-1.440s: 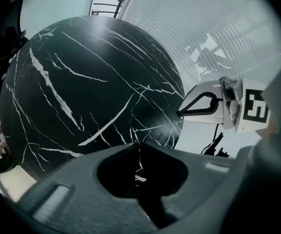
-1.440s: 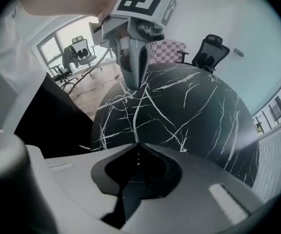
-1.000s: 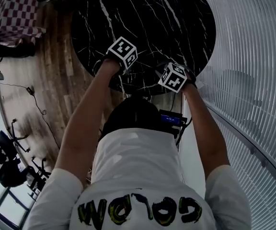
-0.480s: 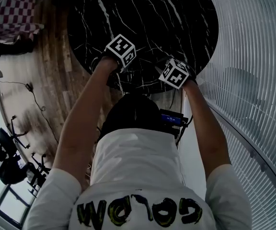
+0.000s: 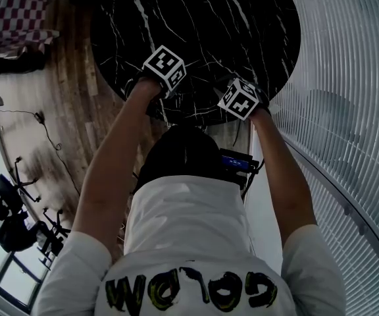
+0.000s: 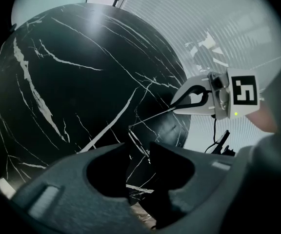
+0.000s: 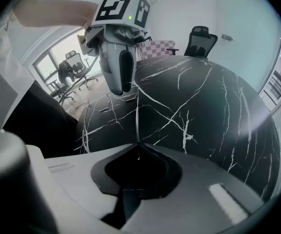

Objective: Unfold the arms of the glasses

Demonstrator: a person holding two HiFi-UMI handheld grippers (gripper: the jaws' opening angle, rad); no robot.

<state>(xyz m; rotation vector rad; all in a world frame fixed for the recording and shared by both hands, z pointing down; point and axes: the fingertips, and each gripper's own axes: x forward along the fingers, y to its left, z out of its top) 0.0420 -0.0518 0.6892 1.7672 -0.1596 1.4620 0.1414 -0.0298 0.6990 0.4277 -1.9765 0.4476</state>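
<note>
The glasses (image 6: 136,138) are thin-wired and hang over the near edge of the black marble table (image 6: 72,72). My left gripper (image 6: 139,147) is open, its jaws just widened. The frame's rim sits in the gap and no pad presses on it. One thin arm (image 6: 152,117) runs from the frame to my right gripper (image 6: 199,99). In the right gripper view, that arm (image 7: 137,123) rises from the tips of the right gripper (image 7: 137,144), which is shut on it though its jaws have just eased slightly. The head view shows only both marker cubes (image 5: 165,68) (image 5: 241,99); the glasses are hidden.
The round table (image 5: 202,18) stands on a wooden floor (image 5: 77,110) beside a ribbed white wall (image 5: 347,78). A checkered seat (image 5: 12,12) is at the far left, and office chairs (image 5: 5,222) stand by the window. Another office chair (image 7: 199,38) stands beyond the table.
</note>
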